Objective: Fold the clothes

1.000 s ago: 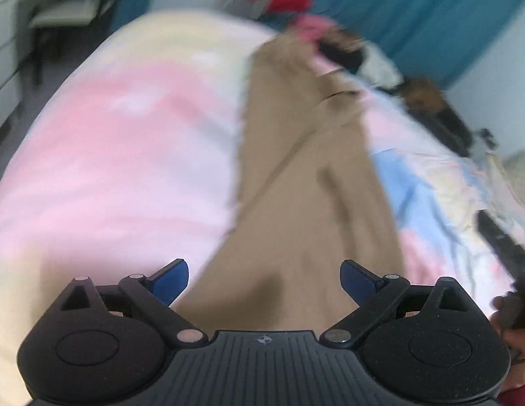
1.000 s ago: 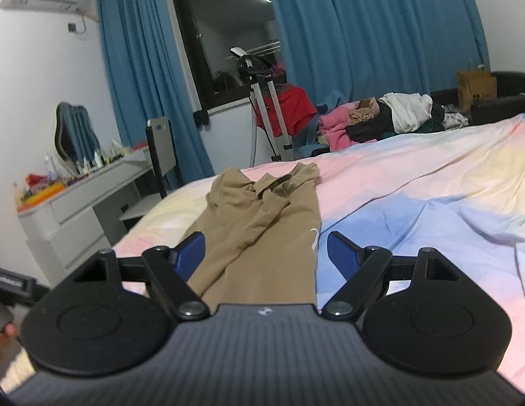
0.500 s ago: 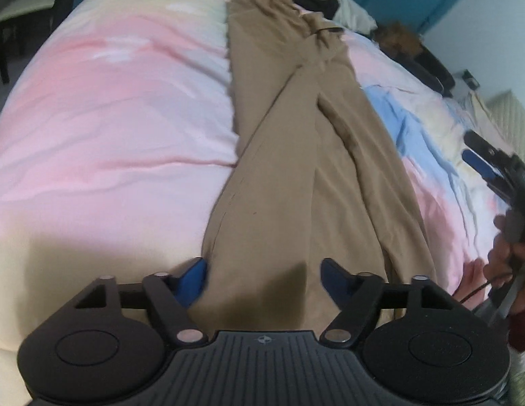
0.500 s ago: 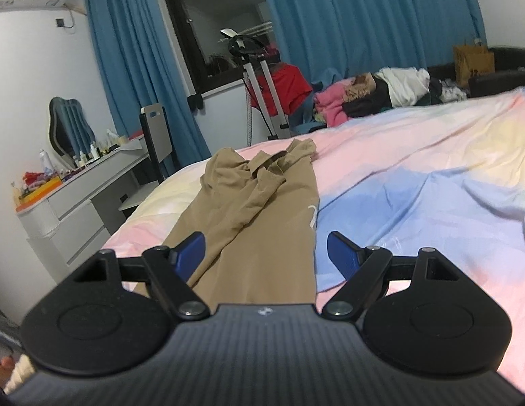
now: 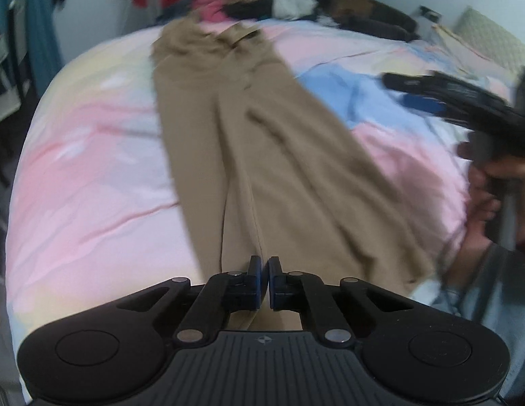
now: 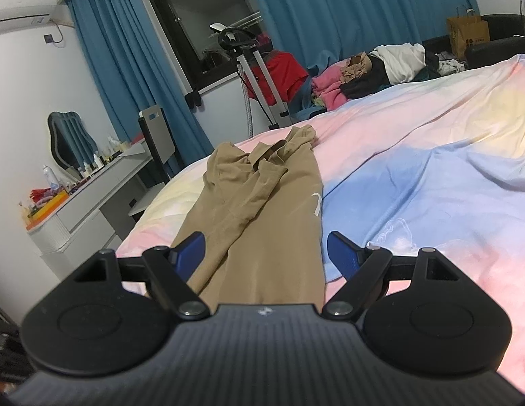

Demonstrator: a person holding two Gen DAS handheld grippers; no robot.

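Observation:
Tan trousers [image 5: 262, 135] lie lengthwise on the pastel bedsheet [image 5: 93, 169], waistband at the far end. My left gripper [image 5: 265, 267] is shut on a ridge of cloth at the near hem, between the two legs. In the left wrist view a hand [image 5: 482, 203] holds my right gripper [image 5: 402, 93] in the air over the sheet, right of the trousers. The right wrist view has the trousers [image 6: 262, 203] running away from my right gripper [image 6: 265, 250], which is open above the near end with nothing between its blue pads.
A pile of mixed clothes [image 6: 374, 67] lies at the bed's far edge, with a stand and a red garment [image 6: 282, 74] behind it. A white desk [image 6: 93, 196] with bottles and a chair [image 6: 157, 138] stand left of the bed. Blue curtains hang behind.
My left gripper went from open over the trouser hem to shut on the cloth, and its view swung toward the bed's middle. The right gripper stayed open and drifted slightly.

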